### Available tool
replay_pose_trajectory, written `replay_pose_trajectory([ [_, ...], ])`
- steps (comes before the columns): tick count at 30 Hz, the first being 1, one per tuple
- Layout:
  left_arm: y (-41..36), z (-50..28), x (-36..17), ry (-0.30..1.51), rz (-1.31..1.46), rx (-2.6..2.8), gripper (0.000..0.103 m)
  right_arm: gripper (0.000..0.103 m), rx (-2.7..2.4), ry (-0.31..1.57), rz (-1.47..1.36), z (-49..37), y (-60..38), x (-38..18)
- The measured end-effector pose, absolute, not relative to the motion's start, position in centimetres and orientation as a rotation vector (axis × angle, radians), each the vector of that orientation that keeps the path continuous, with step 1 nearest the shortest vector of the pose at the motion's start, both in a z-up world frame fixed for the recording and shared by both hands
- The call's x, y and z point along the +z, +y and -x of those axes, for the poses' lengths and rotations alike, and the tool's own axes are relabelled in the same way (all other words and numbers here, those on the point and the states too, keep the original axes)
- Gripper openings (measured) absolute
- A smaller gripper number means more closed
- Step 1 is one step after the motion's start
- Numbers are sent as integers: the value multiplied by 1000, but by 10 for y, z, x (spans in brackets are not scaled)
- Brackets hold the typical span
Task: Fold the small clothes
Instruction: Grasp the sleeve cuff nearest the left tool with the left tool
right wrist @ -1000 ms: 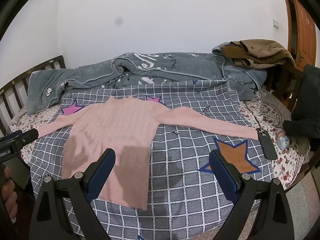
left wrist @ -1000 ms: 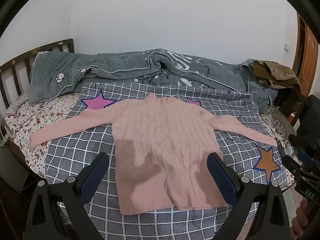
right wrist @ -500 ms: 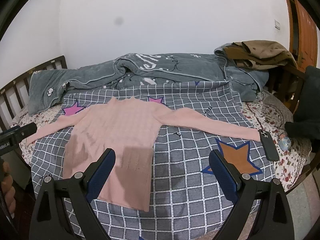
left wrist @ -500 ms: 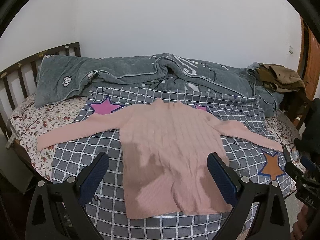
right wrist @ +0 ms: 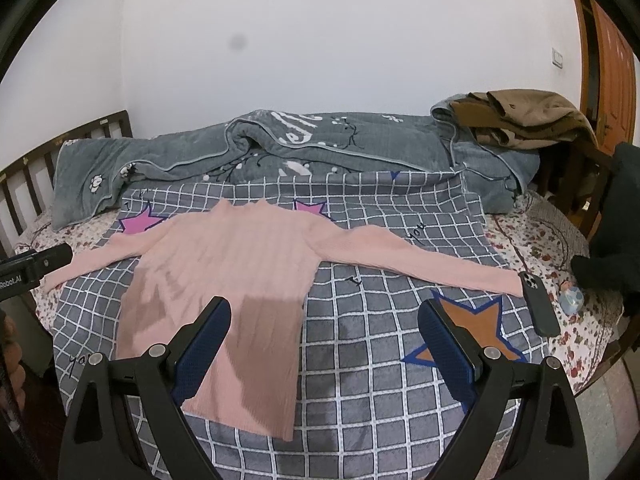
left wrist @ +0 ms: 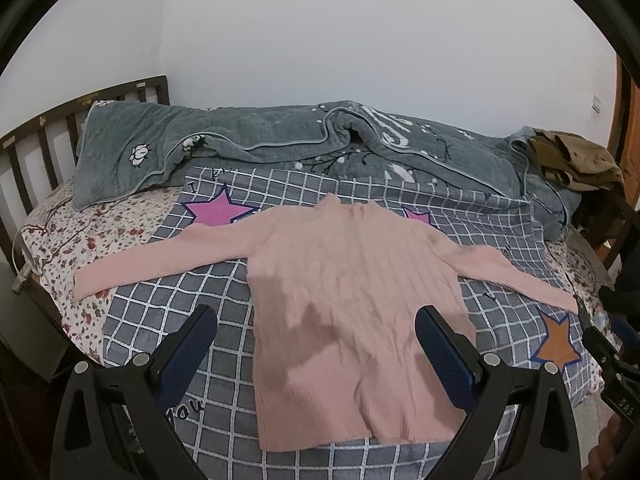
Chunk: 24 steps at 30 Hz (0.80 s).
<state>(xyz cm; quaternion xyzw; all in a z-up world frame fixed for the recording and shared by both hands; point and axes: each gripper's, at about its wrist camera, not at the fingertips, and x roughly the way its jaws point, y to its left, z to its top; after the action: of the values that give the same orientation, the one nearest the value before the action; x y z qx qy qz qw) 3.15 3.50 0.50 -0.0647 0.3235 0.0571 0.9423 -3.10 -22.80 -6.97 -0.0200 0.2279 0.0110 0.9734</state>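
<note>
A pink knit sweater lies flat and face down on a grey checked sheet, both sleeves spread wide. It also shows in the right wrist view. My left gripper is open and empty, held above the sweater's lower half. My right gripper is open and empty, held above the sheet just right of the sweater's hem. Neither gripper touches the cloth.
A rumpled grey quilt lies along the back of the bed. Brown clothes are piled at the back right. A black phone and a small bottle lie by the right sleeve's end. A wooden headboard stands at left.
Both grippers have pulled back and up a little from the bed, so the sweater sits slightly farther off. Both stay open. The sweater has not moved.
</note>
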Motion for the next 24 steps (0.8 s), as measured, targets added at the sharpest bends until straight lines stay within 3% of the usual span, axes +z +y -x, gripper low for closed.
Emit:
replay_pose_trajectory([
  [10, 103, -80, -57, 719, 299, 218, 100, 93, 66, 481, 50, -16, -215, -92],
  [13, 139, -94, -82, 733, 393, 263, 98, 93, 111, 532, 26, -37, -211, -102],
  [16, 174, -107, -103, 764, 460, 316, 89, 90, 131, 539, 26, -53, -204, -109],
  [24, 257, -132, -134, 772, 555, 413, 89, 87, 168, 534, 68, -90, -177, -123],
])
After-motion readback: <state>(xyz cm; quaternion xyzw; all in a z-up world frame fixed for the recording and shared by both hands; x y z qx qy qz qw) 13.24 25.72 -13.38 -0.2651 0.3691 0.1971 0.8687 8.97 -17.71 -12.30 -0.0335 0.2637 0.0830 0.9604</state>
